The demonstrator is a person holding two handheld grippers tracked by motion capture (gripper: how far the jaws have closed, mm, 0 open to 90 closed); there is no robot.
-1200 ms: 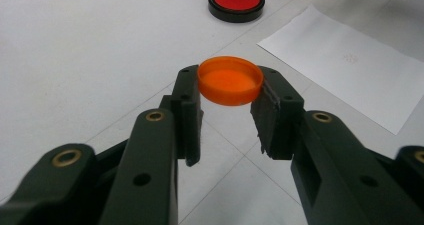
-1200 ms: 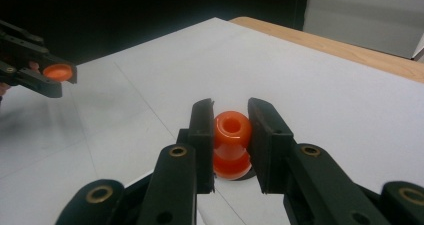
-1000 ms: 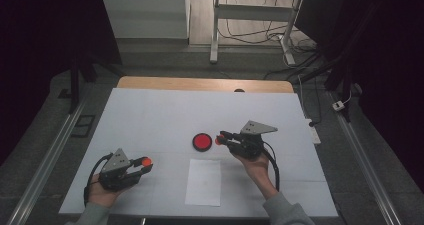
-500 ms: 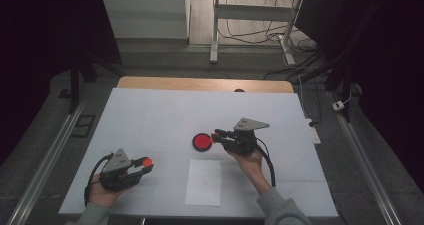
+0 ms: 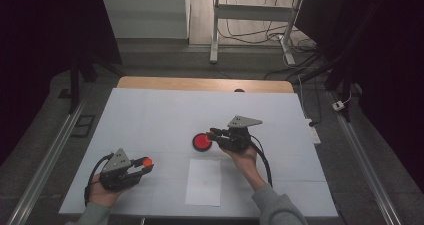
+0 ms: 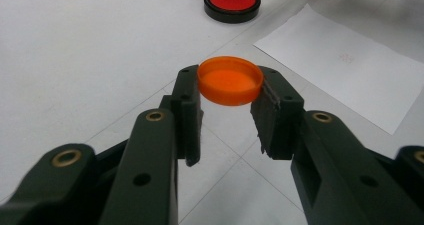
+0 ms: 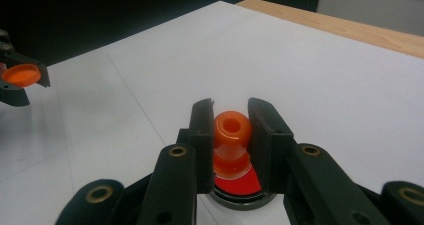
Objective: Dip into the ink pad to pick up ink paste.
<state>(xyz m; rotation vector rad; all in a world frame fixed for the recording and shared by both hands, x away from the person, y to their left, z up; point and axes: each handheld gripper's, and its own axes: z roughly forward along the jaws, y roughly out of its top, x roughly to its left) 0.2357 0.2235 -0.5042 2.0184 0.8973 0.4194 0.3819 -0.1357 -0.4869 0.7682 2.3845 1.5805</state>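
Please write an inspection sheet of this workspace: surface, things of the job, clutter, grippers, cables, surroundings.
Surface: white table, wooden edge at the far side.
Job's things: orange cap in the left gripper; orange stamp in the right gripper, over the red ink pad; white paper sheet near the person.
Clutter: nothing seen.
Grippers: left gripper shut on the cap; right gripper shut on the stamp.
Cables: black cable trails from the right gripper; loose wires on the floor beyond.
Surroundings: metal table legs, dark room.
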